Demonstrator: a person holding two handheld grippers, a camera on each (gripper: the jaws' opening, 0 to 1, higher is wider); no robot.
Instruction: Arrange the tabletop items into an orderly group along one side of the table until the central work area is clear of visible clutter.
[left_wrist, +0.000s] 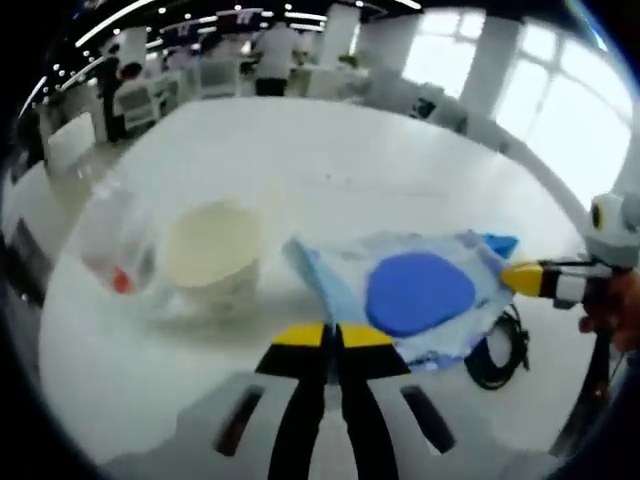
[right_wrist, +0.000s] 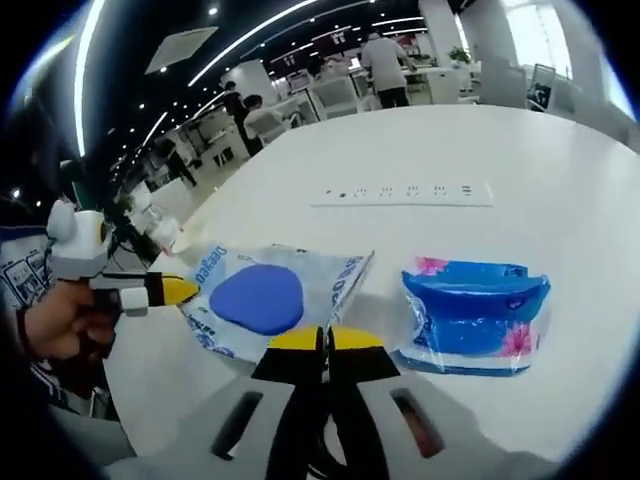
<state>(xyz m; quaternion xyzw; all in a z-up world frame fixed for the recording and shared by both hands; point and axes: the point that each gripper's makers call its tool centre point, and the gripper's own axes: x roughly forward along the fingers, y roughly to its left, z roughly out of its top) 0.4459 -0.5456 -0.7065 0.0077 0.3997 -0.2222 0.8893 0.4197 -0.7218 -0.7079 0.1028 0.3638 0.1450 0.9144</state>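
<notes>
Both grippers are pinched on the same crinkly clear pouch with a smooth blue oval inside: left gripper on one edge, right gripper on the other. One cream bowl, one clear bottle, one blue tissue pack. Lots of bare white table beyond.

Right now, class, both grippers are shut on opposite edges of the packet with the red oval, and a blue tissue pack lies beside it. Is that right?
Not quite: the oval on the packet is blue, not red, as the right gripper view shows. The rest stands: the right gripper and the left gripper are shut on opposite edges, and the blue tissue pack lies beside it.
</notes>
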